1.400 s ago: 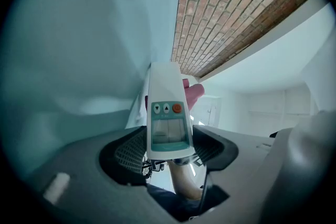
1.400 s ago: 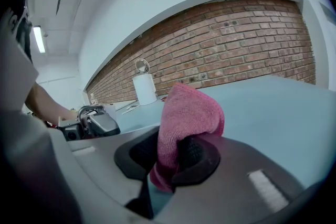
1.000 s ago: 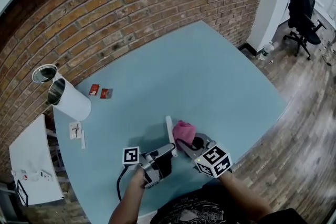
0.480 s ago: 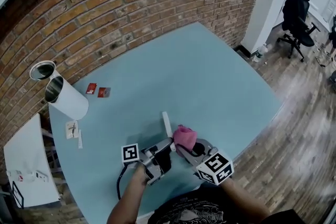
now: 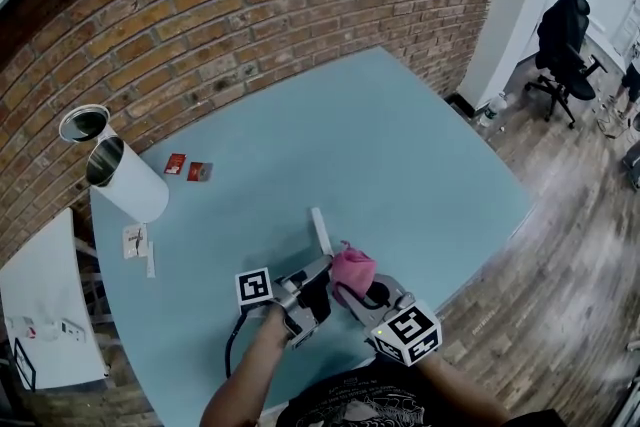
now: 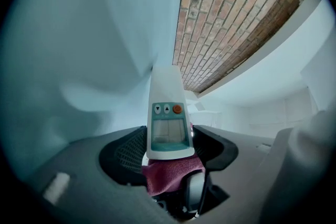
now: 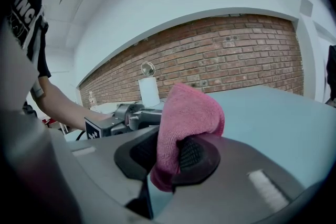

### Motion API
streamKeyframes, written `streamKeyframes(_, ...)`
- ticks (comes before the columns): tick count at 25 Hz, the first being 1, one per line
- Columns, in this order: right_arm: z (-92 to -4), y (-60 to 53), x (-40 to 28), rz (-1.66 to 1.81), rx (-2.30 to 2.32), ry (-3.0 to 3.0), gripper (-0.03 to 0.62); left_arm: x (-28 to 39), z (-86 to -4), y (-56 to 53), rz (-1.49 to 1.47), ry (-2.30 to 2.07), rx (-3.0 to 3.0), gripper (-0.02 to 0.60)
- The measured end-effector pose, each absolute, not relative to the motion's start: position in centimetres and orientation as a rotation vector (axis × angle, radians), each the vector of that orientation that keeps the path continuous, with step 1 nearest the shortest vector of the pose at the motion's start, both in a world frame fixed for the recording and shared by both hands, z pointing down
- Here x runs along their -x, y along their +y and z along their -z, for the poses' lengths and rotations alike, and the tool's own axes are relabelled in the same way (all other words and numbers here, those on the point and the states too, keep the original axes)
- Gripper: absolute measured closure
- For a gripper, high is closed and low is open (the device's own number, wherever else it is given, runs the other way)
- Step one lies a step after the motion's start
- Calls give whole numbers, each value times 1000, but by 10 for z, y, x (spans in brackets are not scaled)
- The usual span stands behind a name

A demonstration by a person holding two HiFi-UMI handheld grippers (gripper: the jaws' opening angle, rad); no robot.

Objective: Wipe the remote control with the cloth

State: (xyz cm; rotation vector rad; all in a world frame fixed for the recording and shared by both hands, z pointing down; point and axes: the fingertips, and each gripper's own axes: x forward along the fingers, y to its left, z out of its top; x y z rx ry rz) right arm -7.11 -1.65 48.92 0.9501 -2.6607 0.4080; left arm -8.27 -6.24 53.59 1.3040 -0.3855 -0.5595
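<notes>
A white remote control [image 5: 320,233] with an orange button [image 6: 177,109] sticks out forward from my left gripper [image 5: 314,281], which is shut on its near end above the blue table [image 5: 400,145]. In the left gripper view the remote [image 6: 167,113] stands between both jaws. My right gripper [image 5: 352,283] is shut on a folded pink cloth [image 5: 352,269]. The cloth [image 7: 186,123] bulges up out of the jaws. It rests against the remote's near end, where a pink fold [image 6: 170,173] shows under the remote. The left gripper [image 7: 126,118] lies just to the left of the cloth.
A white cylinder [image 5: 128,183] and a metal cup [image 5: 84,124] stand at the table's far left by the brick wall [image 5: 250,5]. Two small red packets [image 5: 188,168] and white slips [image 5: 137,242] lie near them. Right of the table are an office chair [image 5: 560,35] and wood floor.
The right gripper has slid the pink cloth back along the remote toward the left gripper's jaws. The left gripper has kept the remote about where it was.
</notes>
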Motion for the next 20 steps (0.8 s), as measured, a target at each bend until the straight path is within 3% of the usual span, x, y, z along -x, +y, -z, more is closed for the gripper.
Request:
streamKeyframes(6, -489, -12, 77, -414, -943, -2673, 530, 88, -540, -59, 469, -417, -1353, 313)
streamKeyframes(20, -499, -38, 48, -556, -1038, -2661, 530, 133, -570, -26, -500, -472, -1773, 314)
